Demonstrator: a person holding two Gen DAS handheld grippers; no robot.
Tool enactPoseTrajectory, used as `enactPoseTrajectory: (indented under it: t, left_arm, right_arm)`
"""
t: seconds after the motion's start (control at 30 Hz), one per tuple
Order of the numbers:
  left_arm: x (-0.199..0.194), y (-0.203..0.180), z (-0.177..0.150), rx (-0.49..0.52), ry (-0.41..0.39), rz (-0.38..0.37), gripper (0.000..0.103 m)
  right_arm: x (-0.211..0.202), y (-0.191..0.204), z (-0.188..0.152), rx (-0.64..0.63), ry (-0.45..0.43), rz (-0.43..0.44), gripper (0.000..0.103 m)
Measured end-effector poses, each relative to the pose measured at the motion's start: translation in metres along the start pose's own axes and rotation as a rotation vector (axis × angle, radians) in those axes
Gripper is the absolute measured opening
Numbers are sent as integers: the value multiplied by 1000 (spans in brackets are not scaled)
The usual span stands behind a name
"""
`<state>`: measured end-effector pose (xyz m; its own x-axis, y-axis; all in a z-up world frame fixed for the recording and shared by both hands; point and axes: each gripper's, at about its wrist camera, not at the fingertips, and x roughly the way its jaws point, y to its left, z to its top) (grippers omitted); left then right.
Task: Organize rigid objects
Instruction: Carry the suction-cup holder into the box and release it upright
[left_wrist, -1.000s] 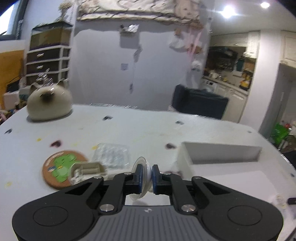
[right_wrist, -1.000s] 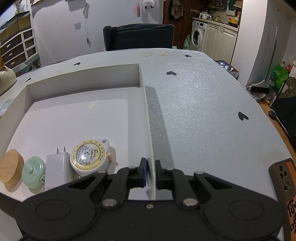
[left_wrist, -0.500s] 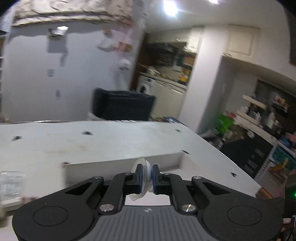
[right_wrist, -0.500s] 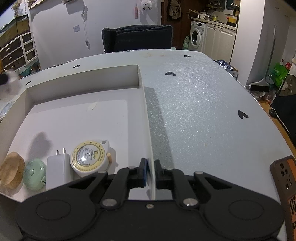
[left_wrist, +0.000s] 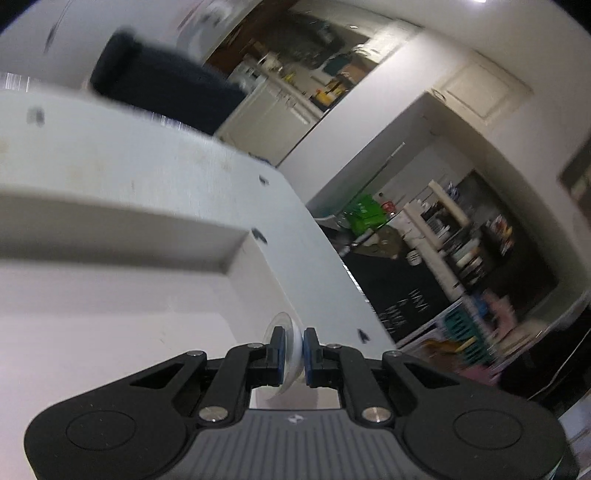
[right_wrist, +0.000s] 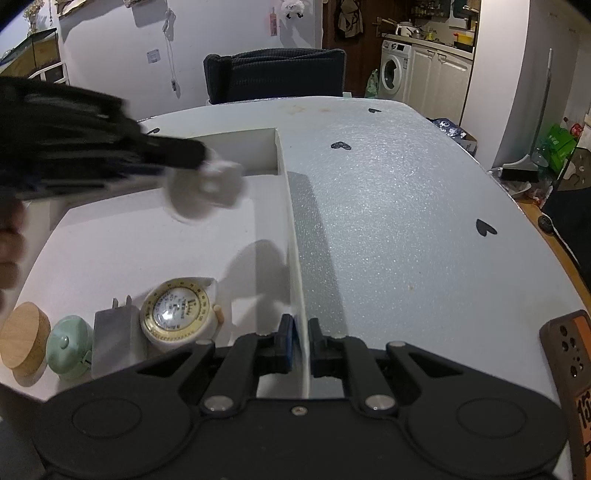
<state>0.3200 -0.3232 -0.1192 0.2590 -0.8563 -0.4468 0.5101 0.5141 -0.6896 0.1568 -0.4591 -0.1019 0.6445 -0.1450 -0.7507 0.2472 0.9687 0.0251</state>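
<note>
My left gripper (left_wrist: 293, 349) is shut on a clear suction cup (left_wrist: 284, 363) and holds it above the white tray (left_wrist: 110, 295). From the right wrist view the left gripper (right_wrist: 199, 155) is blurred, over the tray's far part, with the suction cup (right_wrist: 207, 188) at its tips. My right gripper (right_wrist: 300, 341) is shut on the tray's right wall (right_wrist: 295, 258). In the tray's near left lie a wooden lid (right_wrist: 24, 339), a green round case (right_wrist: 70, 347), a white plug adapter (right_wrist: 114, 339) and a round tape measure (right_wrist: 177, 314).
The tray sits on a grey table (right_wrist: 406, 221) with black heart marks. An orange-and-brown device (right_wrist: 576, 369) lies at the table's near right edge. A dark chair (right_wrist: 275, 75) stands behind the table. A kitchen with a washing machine (right_wrist: 393, 75) is at the back right.
My left gripper has swung right from the table's left side to above the tray, carrying the suction cup and tilting. My right gripper has stayed clamped on the tray wall.
</note>
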Motion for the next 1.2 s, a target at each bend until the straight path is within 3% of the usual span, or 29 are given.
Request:
enactPoseTrajectory:
  t: [0.1, 0.23, 0.4, 0.57, 0.87, 0.97, 1.2]
  left_arm:
    - [11, 17, -3, -120, 26, -48, 10]
    - [15, 25, -2, -137, 31, 4, 12]
    - [7, 15, 6, -22, 22, 185, 18]
    - [4, 19, 4, 50, 50, 269, 21]
    - [-7, 0, -1, 221, 39, 368, 49]
    - [-15, -8, -5, 278, 38, 384, 53]
    - [-35, -25, -14, 357, 22, 404, 80]
  right_arm:
    - [0, -1, 0, 2, -1, 5, 8]
    - [1, -3, 0, 2, -2, 13, 8]
    - [1, -5, -1, 5, -4, 17, 8]
    - [2, -5, -1, 5, -5, 21, 7]
    - [2, -5, -1, 4, -4, 21, 7]
    - [2, -5, -2, 1, -3, 22, 7]
    - [2, -5, -2, 0, -4, 19, 7]
